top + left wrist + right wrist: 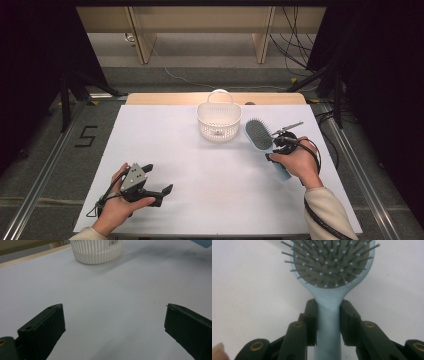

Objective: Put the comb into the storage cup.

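I see the hairbrush (pixel 260 135) at the right side of the counter (pixel 200 170), just beside the white basket (pixel 218 121) and to its right. Its long axis runs diagonally in the high view: the oval head with the bristles points away from me and a little to the left, toward the basket, while the light blue handle comes back toward the person's right hand (pixel 295 162) and ends at the near right. The bristles face upward (the grey pad and the small ball tips are clear in the right gripper view).

My right gripper (pixel 328 315) holds the hairbrush (pixel 329 272) at the neck, where the handle becomes narrow just under the head. The two black jaws press on both sides of the handle, so they stand narrow, closed on it. From this gripper the head lies straight ahead, beyond the fingertips, and the rest of the handle passes back between the jaws toward the camera. In the high view the right gripper (pixel 286 141) is over the middle of the handle, and the end of the handle comes out below the hand.

My left gripper (pixel 150 182) rests at the near left of the counter, well apart from the hairbrush. Its jaws stand wide, with only the bare white surface between them; the basket (pixel 96 251) is far ahead of it.
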`<state>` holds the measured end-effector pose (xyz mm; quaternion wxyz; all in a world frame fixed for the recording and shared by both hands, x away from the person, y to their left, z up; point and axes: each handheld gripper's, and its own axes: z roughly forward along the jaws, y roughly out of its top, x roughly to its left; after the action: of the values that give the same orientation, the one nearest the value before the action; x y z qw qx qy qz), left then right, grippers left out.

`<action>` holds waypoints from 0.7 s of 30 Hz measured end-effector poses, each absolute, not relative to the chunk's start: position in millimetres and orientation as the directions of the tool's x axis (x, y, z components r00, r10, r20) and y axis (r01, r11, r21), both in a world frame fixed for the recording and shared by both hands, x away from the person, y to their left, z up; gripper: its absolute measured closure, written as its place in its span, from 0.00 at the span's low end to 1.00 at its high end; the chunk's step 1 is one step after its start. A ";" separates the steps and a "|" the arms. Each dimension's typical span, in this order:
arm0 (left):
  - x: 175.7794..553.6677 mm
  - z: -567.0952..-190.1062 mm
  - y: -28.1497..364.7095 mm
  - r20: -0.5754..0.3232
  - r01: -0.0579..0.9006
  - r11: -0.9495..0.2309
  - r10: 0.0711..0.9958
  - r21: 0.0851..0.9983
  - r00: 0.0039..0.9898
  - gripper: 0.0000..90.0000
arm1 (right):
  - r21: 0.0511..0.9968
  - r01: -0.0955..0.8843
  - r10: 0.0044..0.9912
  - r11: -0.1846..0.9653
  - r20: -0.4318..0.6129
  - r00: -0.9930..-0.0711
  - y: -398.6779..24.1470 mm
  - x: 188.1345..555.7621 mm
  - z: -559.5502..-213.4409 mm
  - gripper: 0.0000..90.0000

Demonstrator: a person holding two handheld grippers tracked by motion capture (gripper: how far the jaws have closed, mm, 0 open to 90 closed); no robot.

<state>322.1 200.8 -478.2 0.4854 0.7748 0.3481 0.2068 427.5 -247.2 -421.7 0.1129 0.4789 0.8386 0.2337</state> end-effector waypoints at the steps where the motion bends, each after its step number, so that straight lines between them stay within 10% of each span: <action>1: 322.1 -478.2 200.8 -0.018 0.339 -0.287 0.740 0.896 0.672 0.03 | 0.505 0.748 0.856 0.431 0.034 -0.516 -247.3 427.6 -421.8 0.79; 21: 322.0 -478.2 200.2 -0.017 0.337 -0.288 0.738 0.896 0.675 0.03 | 0.572 0.725 0.873 0.384 0.031 -0.486 -250.8 427.8 -416.7 0.79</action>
<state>322.0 200.2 -478.2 0.4857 0.7756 0.3464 0.2062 427.8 -250.8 -416.7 0.1393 0.4873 0.8200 0.2661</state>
